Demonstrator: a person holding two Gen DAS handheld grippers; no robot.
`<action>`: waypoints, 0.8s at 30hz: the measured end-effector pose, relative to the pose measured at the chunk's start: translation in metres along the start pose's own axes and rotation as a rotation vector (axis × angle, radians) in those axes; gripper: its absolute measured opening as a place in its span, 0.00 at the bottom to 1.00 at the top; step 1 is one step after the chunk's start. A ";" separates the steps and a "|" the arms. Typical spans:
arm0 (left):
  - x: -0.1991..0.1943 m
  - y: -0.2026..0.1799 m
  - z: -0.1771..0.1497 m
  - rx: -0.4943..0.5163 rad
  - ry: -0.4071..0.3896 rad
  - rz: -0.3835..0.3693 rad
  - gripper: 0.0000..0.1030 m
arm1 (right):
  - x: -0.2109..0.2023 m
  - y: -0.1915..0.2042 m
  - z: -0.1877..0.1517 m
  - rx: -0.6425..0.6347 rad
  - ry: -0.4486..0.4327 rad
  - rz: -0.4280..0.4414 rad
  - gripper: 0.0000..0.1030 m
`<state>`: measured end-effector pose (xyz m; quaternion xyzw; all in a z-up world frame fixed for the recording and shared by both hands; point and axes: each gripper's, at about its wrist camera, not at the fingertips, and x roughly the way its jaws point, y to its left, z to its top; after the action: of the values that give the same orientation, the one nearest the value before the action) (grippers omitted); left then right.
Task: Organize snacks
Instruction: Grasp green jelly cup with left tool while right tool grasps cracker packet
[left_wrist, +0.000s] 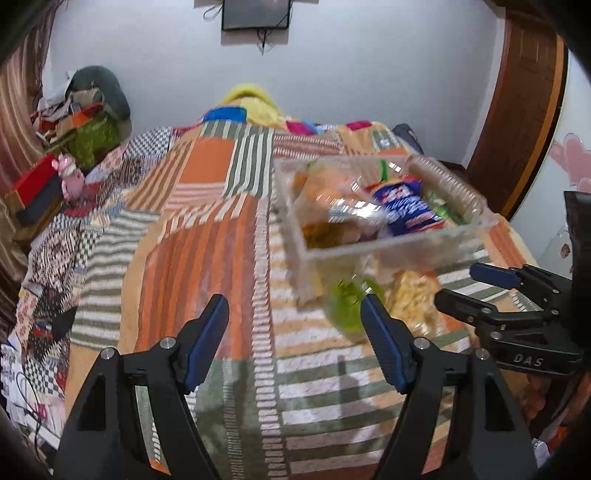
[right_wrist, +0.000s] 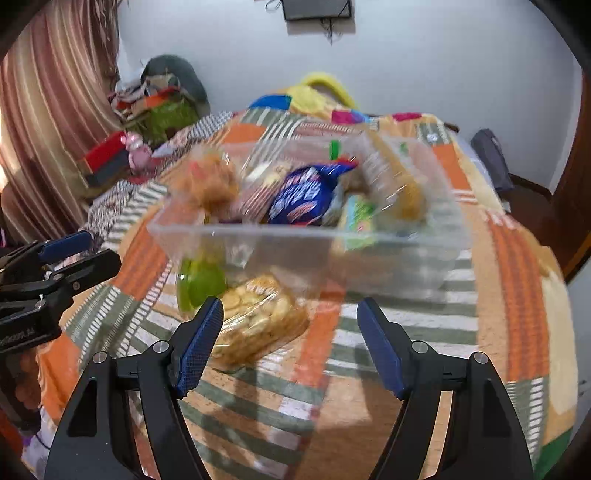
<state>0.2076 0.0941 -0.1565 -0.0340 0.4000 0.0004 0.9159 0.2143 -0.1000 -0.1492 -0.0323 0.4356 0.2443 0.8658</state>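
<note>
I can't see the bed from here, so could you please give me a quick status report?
Left gripper and right gripper open, empty. Clear bin part filled; cracker pack and green cup outside it. Nothing blocking.

Right gripper (right_wrist: 290, 343) jaws apart, nothing between pads. Clear bin (right_wrist: 258, 236) ahead on patchwork quilt (right_wrist: 517, 258), holding blue packet (right_wrist: 306, 195) plus blurred bags, probably biscuits. Cracker pack (right_wrist: 258, 317) and green lid (right_wrist: 203, 284) outside bin. Left gripper (right_wrist: 81, 251) at left edge.

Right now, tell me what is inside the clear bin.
The clear bin holds a blue packet, an orange snack bag, a sleeve of biscuits and green packs. Its bottom layer is covered and blurred.
</note>
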 end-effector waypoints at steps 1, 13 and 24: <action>0.002 0.003 -0.003 -0.009 0.006 -0.003 0.71 | 0.007 0.003 0.001 0.006 0.017 0.009 0.70; 0.018 0.026 -0.015 -0.076 0.017 0.035 0.71 | 0.034 0.011 -0.003 -0.001 0.079 0.033 0.80; 0.009 -0.010 -0.012 -0.008 -0.006 -0.037 0.71 | 0.001 -0.028 -0.015 -0.024 0.084 -0.010 0.76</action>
<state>0.2049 0.0830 -0.1703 -0.0449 0.3964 -0.0149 0.9169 0.2160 -0.1279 -0.1633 -0.0553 0.4685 0.2435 0.8474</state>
